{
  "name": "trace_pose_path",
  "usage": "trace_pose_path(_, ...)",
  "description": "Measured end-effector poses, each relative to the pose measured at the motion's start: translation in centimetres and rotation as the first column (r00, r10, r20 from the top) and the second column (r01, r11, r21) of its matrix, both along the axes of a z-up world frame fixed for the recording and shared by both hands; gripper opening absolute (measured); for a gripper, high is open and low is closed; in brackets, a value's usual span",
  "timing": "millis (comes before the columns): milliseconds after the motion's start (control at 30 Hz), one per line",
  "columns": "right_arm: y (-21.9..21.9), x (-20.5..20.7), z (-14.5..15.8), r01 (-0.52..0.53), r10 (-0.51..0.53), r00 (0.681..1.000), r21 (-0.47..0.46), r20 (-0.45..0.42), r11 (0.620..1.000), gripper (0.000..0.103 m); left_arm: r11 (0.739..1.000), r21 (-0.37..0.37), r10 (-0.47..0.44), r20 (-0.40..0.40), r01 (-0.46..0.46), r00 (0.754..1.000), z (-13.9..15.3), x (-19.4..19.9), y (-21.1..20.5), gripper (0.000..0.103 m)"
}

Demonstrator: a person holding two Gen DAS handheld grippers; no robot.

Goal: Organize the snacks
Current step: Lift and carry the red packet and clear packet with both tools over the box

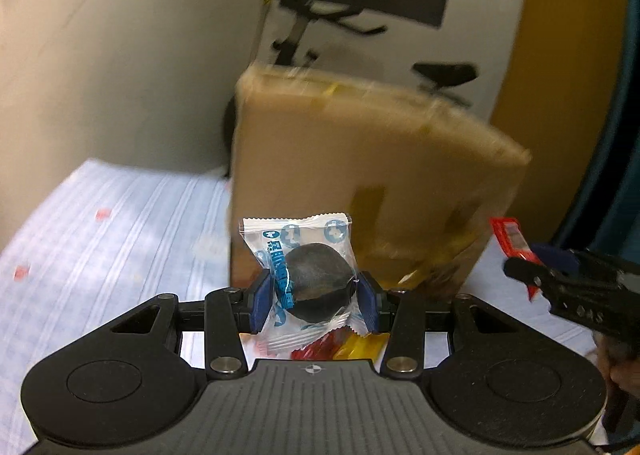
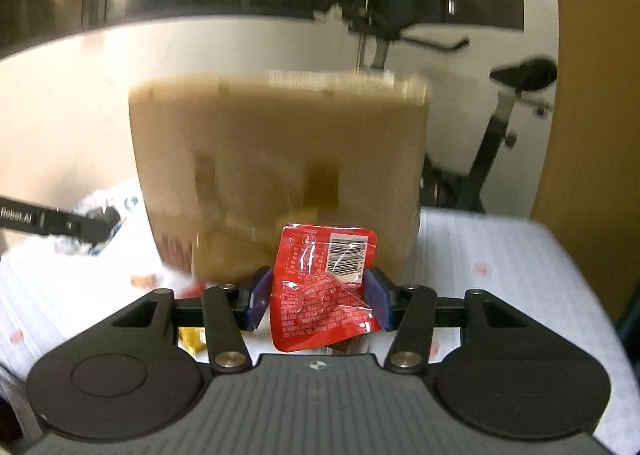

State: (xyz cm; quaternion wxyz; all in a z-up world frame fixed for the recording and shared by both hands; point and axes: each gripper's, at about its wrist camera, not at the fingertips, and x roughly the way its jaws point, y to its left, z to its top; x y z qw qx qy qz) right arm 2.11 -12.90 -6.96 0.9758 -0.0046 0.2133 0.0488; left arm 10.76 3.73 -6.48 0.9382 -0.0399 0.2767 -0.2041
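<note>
Left wrist view: the left hand-held gripper [image 1: 316,297] is clamped on a clear packet holding a dark round snack [image 1: 308,275], raised above the cloth-covered surface [image 1: 100,223], probably for carrying to the tall cardboard box [image 1: 360,159] just behind. More wrapped snacks [image 1: 340,347] lie below. The box's inside is hidden.

Right wrist view: the right hand-held gripper [image 2: 318,301] is clamped on a red snack packet [image 2: 320,287], barcode facing the camera, held in front of the same box [image 2: 280,159], apparently headed there too. Its contents cannot be seen.
</note>
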Motion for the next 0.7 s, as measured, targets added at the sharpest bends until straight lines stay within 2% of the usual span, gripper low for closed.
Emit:
trace_pose_path(200, -0.7, 0.2, 5.2, -0.024, 0.016, 0.990, 0.057, 0.142, 0.998, 0.054, 0.998, -0.035, -0.055, 0.097, 0.059, 0.994, 4.3, 0.0, -0.6, 0.047)
trace_pose_path(467, -2.1, 4.0, 9.9, -0.049, 0.025, 0.976, 0.107, 0.214, 0.993, 0.054, 0.994, -0.058, -0.077, 0.200, 0.090, 0.977, 8.4, 3.3, -3.2, 0.047)
trace_pose_path(533, -2.4, 5.6, 10.6, -0.054, 0.034, 0.974, 0.086, 0.222, 0.995, 0.054, 0.994, -0.049, -0.081, 0.199, 0.093, 0.977, 8.9, 5.1, -4.4, 0.047)
trace_pose_path(700, -2.3, 10.1, 11.2, -0.036, 0.023, 0.984, 0.068, 0.177, 0.997, 0.054, 0.994, -0.067, -0.084, 0.117, 0.092, 0.990, 8.7, 10.3, -6.5, 0.047)
